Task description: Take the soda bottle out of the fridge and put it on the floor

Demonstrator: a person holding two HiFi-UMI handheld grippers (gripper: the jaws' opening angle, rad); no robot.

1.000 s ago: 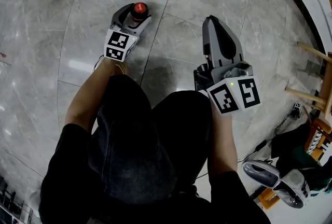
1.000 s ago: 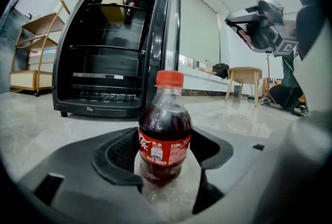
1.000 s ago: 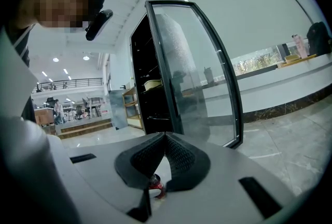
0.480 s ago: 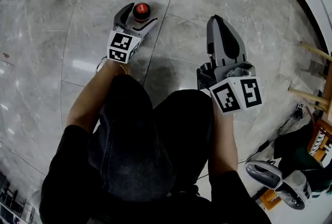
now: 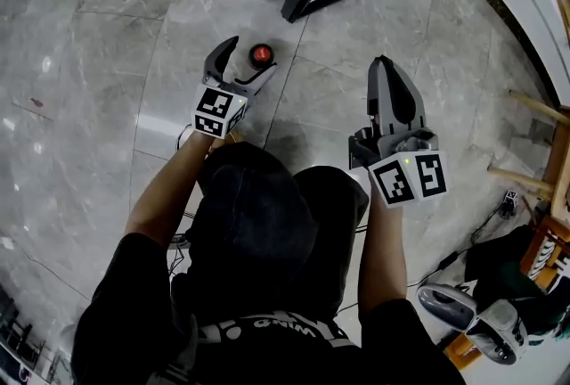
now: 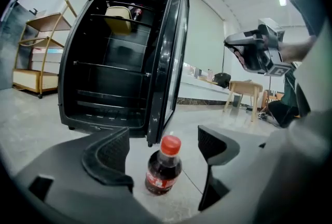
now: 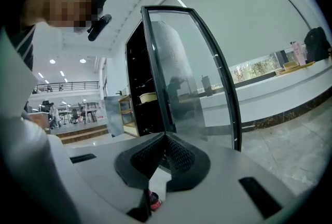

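Fingers [image 6: 111, 158] of the left gripper [image 6: 162, 141] are seen spread wide, clear of a small dark soda bottle with a red cap [image 6: 163, 168]. The bottle is stood upright between them on the grey marble floor [image 5: 98, 107], before the open black fridge [image 6: 114, 62]. The right gripper [image 7: 165, 137] is held off to the right, its jaws pressed together on nothing.

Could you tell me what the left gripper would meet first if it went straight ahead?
The soda bottle, standing on the floor between the open jaws of the left gripper; beyond it, probably the fridge door.
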